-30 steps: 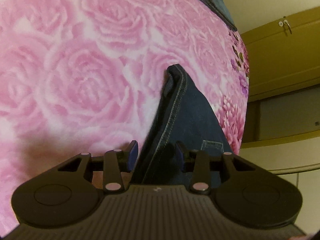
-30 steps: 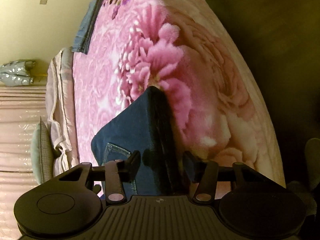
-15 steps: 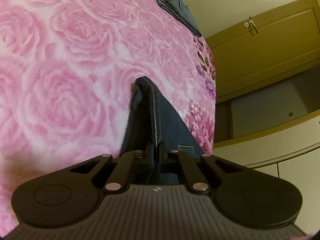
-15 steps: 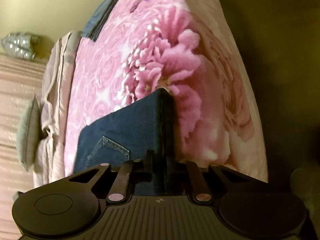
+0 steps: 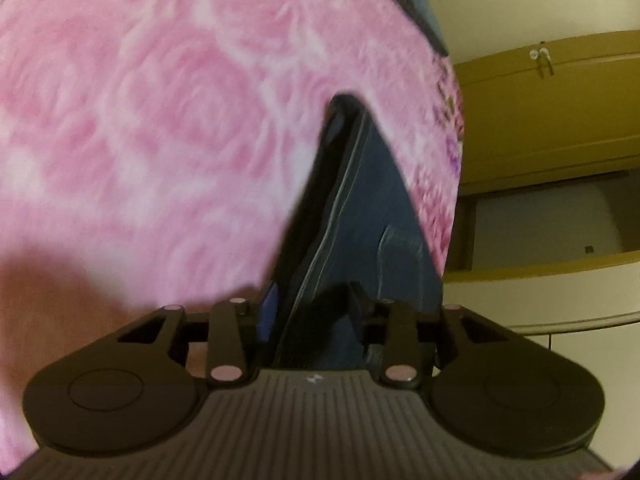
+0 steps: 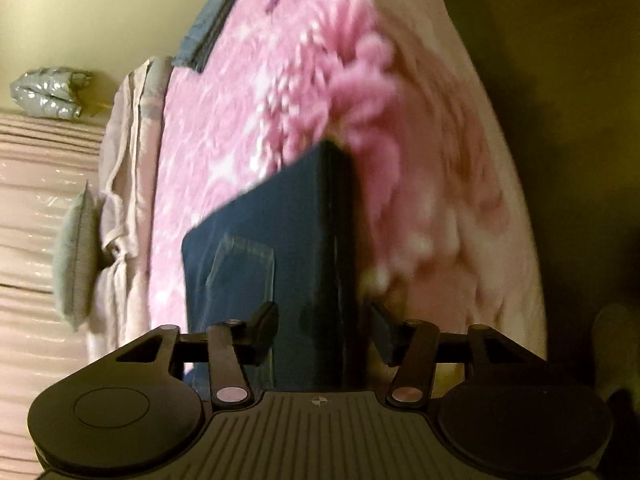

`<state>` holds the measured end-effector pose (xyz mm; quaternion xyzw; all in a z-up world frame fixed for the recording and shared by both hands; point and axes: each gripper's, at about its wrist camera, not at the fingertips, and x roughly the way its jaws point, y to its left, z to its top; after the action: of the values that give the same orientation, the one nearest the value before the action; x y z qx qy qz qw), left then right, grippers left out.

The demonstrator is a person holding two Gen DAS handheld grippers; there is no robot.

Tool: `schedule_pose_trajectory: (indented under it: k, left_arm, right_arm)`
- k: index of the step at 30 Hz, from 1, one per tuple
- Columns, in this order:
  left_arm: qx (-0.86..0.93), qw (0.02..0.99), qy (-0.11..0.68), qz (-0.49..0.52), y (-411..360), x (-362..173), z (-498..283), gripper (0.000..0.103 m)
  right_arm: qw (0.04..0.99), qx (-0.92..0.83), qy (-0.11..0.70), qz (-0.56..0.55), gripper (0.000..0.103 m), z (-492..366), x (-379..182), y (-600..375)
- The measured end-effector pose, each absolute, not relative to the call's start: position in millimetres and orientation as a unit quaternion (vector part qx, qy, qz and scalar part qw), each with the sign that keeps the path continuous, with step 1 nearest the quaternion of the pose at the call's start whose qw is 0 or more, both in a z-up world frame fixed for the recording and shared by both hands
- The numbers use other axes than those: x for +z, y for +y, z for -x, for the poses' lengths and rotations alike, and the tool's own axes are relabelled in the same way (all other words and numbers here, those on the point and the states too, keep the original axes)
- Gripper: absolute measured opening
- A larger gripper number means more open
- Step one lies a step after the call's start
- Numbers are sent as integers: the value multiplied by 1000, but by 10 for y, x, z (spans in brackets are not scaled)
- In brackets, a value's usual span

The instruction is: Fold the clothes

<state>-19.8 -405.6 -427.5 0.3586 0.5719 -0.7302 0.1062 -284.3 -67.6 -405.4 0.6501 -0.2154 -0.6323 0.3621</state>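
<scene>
Jeans (image 5: 360,216), dark denim, lie folded in a compact stack w/ a back pocket on top, on the pink rose bedspread (image 5: 160,120) near the bed's edge. Left gripper (image 5: 312,308) & right gripper (image 6: 324,328) each straddle a side of the stack, jaws apart, gripping nothing. Scene fits either closing in to grasp or just letting go; can't tell which. A second folded denim piece (image 6: 200,28) sits at the far edge.

left gripper (image 5: 312,304) (fingers apart), right gripper (image 6: 324,326) likewise
</scene>
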Motion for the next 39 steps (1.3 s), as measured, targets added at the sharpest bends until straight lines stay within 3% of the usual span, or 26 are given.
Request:
schedule_pose_trajectory:
  k: [1, 2, 3, 5, 9, 13, 16, 17, 18, 20, 23, 25, 26, 27, 28, 30, 36, 39]
  left_arm:
    - [-730, 103, 574, -355, -4021, -4285, 169, 30]
    - [-736, 103, 569, -352, -3999, -4268, 151, 27]
    - [-743, 104, 561, -350, -3981, -4242, 137, 14]
    - [-759, 102, 542, -345, -3946, -4175, 111, 13]
    - [-789, 95, 505, -338, -3912, -4034, 84, 12]
    - [-793, 106, 476, -366, -3881, -4165, 147, 14]
    - [-780, 112, 497, -364, -3891, -4199, 124, 15]
    - [-772, 117, 509, -363, -3892, -4198, 99, 20]
    - [-758, 122, 526, -365, -3890, -4205, 63, 38]
    - [-724, 112, 574, -366, -3854, -4278, -34, 55]
    - [-718, 105, 583, -365, -3718, -4285, -133, 53]
    - [-740, 111, 556, -362, -3642, -4214, -161, 40]
    - [-750, 118, 540, -363, -3614, -4179, -171, 23]
    - [-760, 121, 524, -364, -3591, -4140, -186, 17]
    - [-770, 121, 509, -364, -3568, -4098, -205, 17]
    - [-797, 119, 452, -383, -3497, -3999, -162, 16]
    - [-818, 161, 339, -436, -3274, -3933, 14, 22]
    - [-821, 201, 270, -460, -3120, -3673, 98, 22]
  right_arm:
    - [363, -628, -213, -654, 53, 2796, -4079, -666]
    - [365, -628, -209, -655, 42, 2776, -4089, -673]
    - [368, -628, -205, -654, 28, 2772, -4091, -685]
    - [374, -629, -197, -652, 13, 2765, -4095, -710]
    - [380, -642, -178, -642, 4, 2716, -4153, -725]
    - [378, -658, -165, -630, 4, 2656, -4235, -721]
    - [371, -656, -166, -636, 13, 2645, -4191, -698]
    - [370, -652, -170, -640, 21, 2628, -4174, -677]
    - [369, -648, -176, -643, 28, 2598, -4159, -651]
    - [366, -638, -188, -651, 47, 2537, -4128, -599]
    - [363, -623, -206, -662, 54, 2447, -4082, -521]
    - [362, -616, -211, -667, 51, 2394, -4063, -486]
    - [363, -617, -207, -667, 25, 2375, -4066, -488]
    - [363, -618, -202, -667, 25, 2357, -4069, -490]
    - [364, -619, -197, -667, 13, 2339, -4073, -492]
    - [367, -623, -186, -665, 9, 2345, -4072, -487]
    - [376, -652, -102, -651, 12, 2267, -4064, -639]
    - [375, -671, -45, -637, 35, 2269, -3829, -701]
